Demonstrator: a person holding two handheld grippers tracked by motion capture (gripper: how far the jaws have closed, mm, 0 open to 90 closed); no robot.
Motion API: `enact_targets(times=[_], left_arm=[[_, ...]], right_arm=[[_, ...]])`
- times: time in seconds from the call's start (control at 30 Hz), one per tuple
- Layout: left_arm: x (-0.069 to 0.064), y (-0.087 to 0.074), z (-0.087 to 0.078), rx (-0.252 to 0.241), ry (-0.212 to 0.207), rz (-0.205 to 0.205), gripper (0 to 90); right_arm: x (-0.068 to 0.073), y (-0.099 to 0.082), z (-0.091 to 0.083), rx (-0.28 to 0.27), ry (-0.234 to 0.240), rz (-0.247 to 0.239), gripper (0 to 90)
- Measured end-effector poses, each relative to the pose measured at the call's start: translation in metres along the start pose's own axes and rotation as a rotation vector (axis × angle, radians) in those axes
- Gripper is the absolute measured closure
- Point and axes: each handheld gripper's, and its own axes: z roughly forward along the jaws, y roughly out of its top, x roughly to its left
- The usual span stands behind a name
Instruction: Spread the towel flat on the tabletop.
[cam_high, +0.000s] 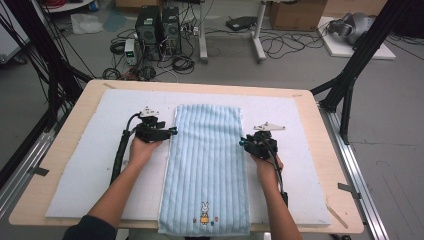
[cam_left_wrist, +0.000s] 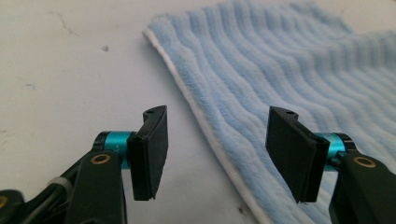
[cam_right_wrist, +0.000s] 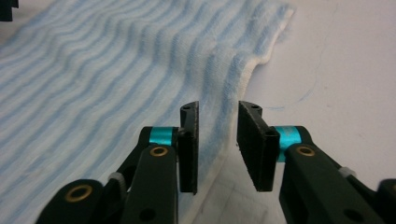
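- My left tongs (cam_high: 172, 132) sit at the left long edge of the towel (cam_high: 206, 165), pointing inward across the table (cam_high: 70, 145); my forearm reaches in from the near edge.
- In the left gripper view, the left tongs (cam_left_wrist: 217, 151) stand wide apart, straddling the towel's (cam_left_wrist: 280, 70) white hem, pads clear of the cloth.
- My right tongs (cam_high: 242, 142) sit at the towel's right long edge, pointing inward.
- In the right gripper view, the right tongs (cam_right_wrist: 218, 144) stand narrowly apart, the raised hem of the towel (cam_right_wrist: 116, 79) between the pads; contact cannot be confirmed.
- Towel: pale blue, ribbed plush, long rectangle, flat on a white mat (cam_high: 90, 165), near end overhanging the table, with a small rabbit motif (cam_high: 204, 212).
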Motion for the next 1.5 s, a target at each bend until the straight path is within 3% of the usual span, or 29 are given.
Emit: enact_targets(times=[0.13,0.23,0.3,0.4,0.47,0.53,0.67,0.83,1.0,1.17,1.3,1.37,1.43,1.5], left_arm=[[-0.006,-0.005,-0.024,-0.042,-0.041,0.018,39.0],[-0.014,-0.013,-0.04,-0.085,-0.018,0.015,27.4],[-0.018,-0.018,-0.049,-0.098,-0.042,0.015,21.2],[-0.025,-0.029,-0.062,-0.102,-0.065,0.038,21.3],[-0.027,-0.037,-0.07,-0.102,-0.049,0.052,21.9],[-0.028,-0.044,-0.076,-0.108,-0.057,0.067,37.1],[-0.029,-0.051,-0.079,-0.065,-0.075,0.075,47.5],[-0.031,-0.055,-0.077,-0.048,-0.113,0.071,56.8],[-0.043,-0.059,-0.066,0.014,-0.159,0.094,65.0],[-0.061,-0.061,-0.061,0.059,-0.185,0.158,71.5],[-0.073,-0.062,-0.056,0.124,-0.16,0.256,71.5],[-0.077,-0.063,-0.056,0.133,-0.15,0.296,76.3],[-0.079,-0.064,-0.056,0.13,-0.144,0.315,86.1],[-0.078,-0.064,-0.057,0.136,-0.153,0.299,87.8]], right_arm=[[0.005,-0.005,-0.019,-0.016,0.027,-0.019,56.0],[0.01,-0.009,-0.031,-0.011,0.034,-0.06,48.7],[0.014,-0.014,-0.04,-0.018,0.034,-0.085,43.9],[0.018,-0.022,-0.051,-0.029,0.04,-0.073,38.2],[0.018,-0.029,-0.056,-0.032,0.053,-0.061,36.4],[0.02,-0.036,-0.06,-0.032,0.06,-0.056,36.2],[0.021,-0.045,-0.065,-0.027,0.079,-0.056,42.4],[0.025,-0.053,-0.067,0.003,0.106,-0.062,55.5],[0.03,-0.055,-0.066,0.031,0.133,-0.069,69.9],[0.037,-0.057,-0.064,0.066,0.15,-0.095,73.0],[0.041,-0.059,-0.058,0.117,0.155,-0.12,71.2],[0.045,-0.059,-0.056,0.125,0.139,-0.135,73.4],[0.046,-0.058,-0.056,0.139,0.123,-0.147,80.9],[0.047,-0.057,-0.056,0.144,0.133,-0.149,86.7]])
